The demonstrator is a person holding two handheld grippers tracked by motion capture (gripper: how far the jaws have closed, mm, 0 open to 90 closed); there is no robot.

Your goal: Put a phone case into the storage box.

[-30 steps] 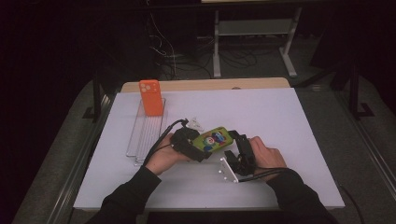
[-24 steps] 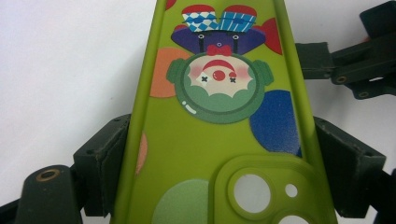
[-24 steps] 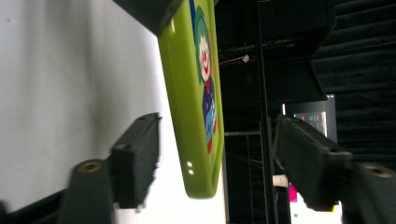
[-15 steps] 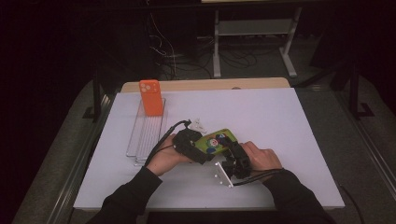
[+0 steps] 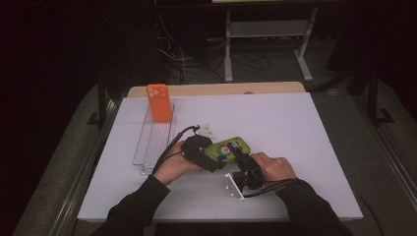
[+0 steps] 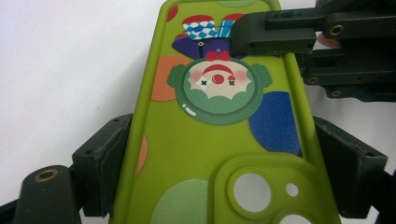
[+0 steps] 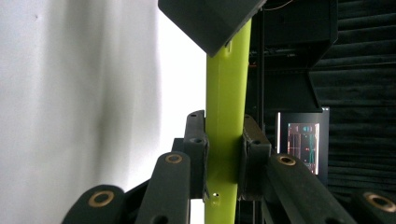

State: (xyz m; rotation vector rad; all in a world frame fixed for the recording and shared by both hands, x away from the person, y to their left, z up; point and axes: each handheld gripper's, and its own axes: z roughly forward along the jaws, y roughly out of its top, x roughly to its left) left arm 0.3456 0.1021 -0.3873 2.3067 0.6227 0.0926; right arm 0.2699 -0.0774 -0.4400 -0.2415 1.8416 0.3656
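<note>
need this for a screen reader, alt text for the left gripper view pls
A green phone case with a clown picture lies clamped across its width between the left gripper and its two black jaws. The right gripper pinches its far edge, above a white table.

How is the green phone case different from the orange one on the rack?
The green phone case bears a clown picture and coloured spots; the orange phone case looks plain. The green one is held between both tools, left tool across its width and right tool pinching its edge; the orange one stands upright, untouched, on the clear rack. Both have camera cutouts.
</note>
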